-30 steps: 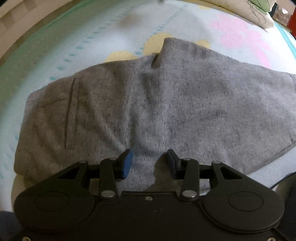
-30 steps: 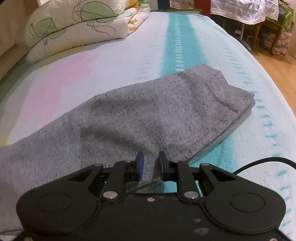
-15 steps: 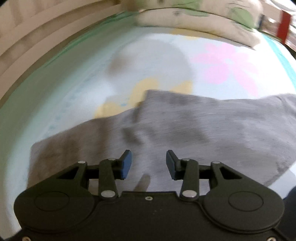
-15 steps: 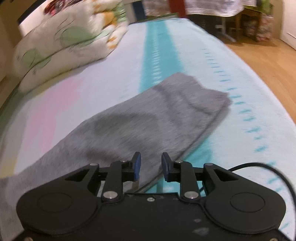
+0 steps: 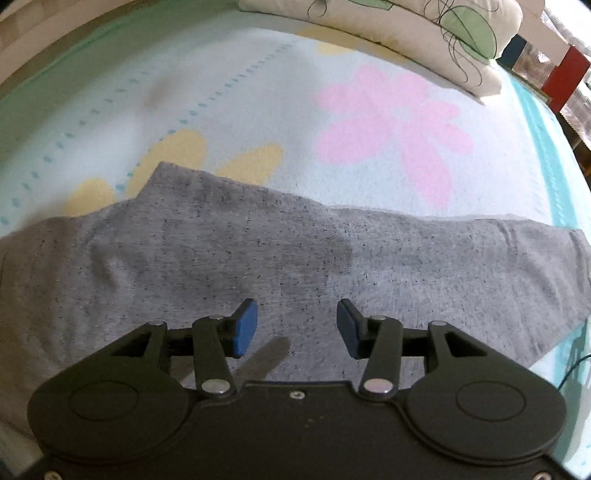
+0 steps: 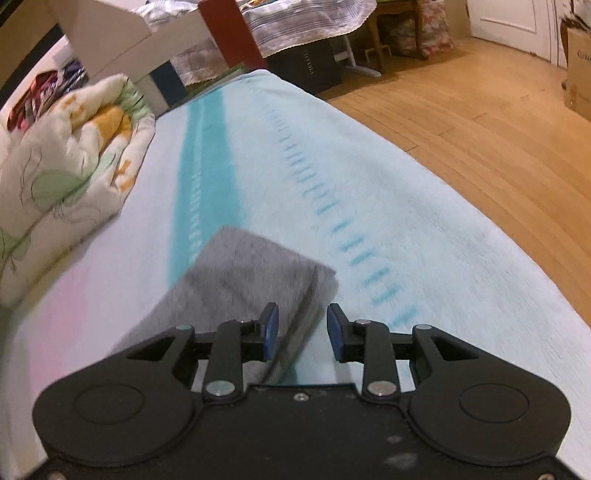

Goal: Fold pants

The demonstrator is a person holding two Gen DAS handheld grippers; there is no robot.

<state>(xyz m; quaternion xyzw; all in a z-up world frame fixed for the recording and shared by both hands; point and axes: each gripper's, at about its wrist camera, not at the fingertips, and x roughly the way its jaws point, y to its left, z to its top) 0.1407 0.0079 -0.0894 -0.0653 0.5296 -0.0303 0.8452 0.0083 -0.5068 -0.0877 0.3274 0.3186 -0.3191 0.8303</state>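
Note:
The grey pants [image 5: 295,254] lie folded lengthwise across the bed, flat on the patterned sheet. My left gripper [image 5: 295,328] hovers above their middle, jaws opening, nothing between the blue pads. In the right wrist view only the leg end of the pants [image 6: 255,273] shows, its hem edge toward the right. My right gripper [image 6: 303,332] hangs over that near hem edge, jaws opening wider, with no cloth pinched between them.
A floral pillow [image 5: 406,33] lies along the far side of the bed, and a rumpled quilt [image 6: 66,177] shows left in the right wrist view. The bed's edge [image 6: 480,229] drops to a wooden floor [image 6: 498,122] on the right. A black cable [image 5: 572,365] trails near the pants' end.
Both grippers have drawn back and up from the pants and swung toward the leg end. The right jaws, nearly closed before, have widened; the left have spread slightly.

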